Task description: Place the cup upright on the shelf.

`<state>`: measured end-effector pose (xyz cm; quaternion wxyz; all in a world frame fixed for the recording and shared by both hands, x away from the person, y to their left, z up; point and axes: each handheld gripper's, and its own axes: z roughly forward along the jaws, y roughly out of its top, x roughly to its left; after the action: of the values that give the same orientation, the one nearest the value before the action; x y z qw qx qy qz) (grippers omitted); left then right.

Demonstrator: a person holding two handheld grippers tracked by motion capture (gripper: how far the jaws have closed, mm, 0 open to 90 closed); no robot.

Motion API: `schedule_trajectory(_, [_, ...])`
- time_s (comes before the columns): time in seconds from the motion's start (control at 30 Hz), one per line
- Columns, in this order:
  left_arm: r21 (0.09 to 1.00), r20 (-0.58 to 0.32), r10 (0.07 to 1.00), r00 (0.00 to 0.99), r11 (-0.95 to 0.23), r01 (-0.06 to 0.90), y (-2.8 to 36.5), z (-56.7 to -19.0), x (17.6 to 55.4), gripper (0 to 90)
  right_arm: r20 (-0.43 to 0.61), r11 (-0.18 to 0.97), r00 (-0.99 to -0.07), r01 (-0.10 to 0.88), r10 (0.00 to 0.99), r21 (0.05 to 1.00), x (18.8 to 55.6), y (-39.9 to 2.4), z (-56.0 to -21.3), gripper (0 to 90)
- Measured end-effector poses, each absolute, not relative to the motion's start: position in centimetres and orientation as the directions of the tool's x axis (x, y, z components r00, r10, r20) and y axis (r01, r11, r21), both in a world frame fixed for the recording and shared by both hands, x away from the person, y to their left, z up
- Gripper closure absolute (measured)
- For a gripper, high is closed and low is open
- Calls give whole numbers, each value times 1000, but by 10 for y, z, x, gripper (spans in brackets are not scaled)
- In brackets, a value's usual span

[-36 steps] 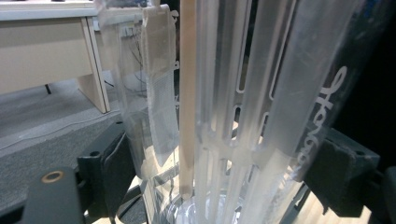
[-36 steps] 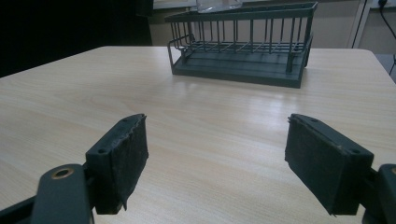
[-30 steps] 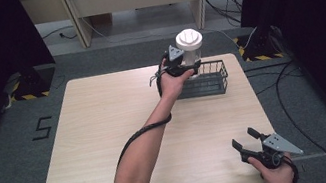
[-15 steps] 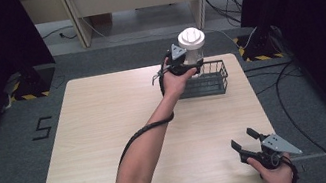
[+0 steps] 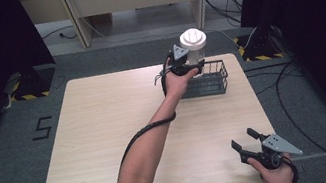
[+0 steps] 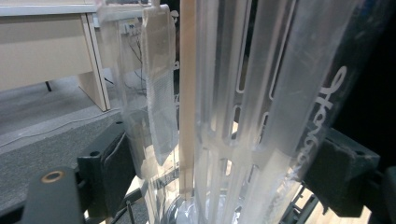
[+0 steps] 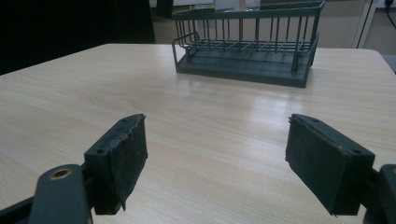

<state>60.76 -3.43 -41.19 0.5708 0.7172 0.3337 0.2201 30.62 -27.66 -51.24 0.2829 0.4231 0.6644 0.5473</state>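
Clear jar (image 5: pixel 193 49) clamped in left gripper (image 5: pixel 185 64) above wire basket (image 5: pixel 209 79)

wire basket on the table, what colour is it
Dark grey, nearly black wire basket; the right gripper view shows it best.

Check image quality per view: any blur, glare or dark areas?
High view: table evenly lit, surroundings fall into black. Left gripper view: clear container too close, soft and streaked with reflections between the pads. Right gripper view: wire basket sharp, sheen on the wood in front of it, near jaws slightly soft.
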Motion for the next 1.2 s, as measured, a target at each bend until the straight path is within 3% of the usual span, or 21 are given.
schedule_trajectory(1.2, [932,-53,782,621,-184,311,-38,-447,606,173,90,44,-489,257,868,965,306,-275,-513,212])
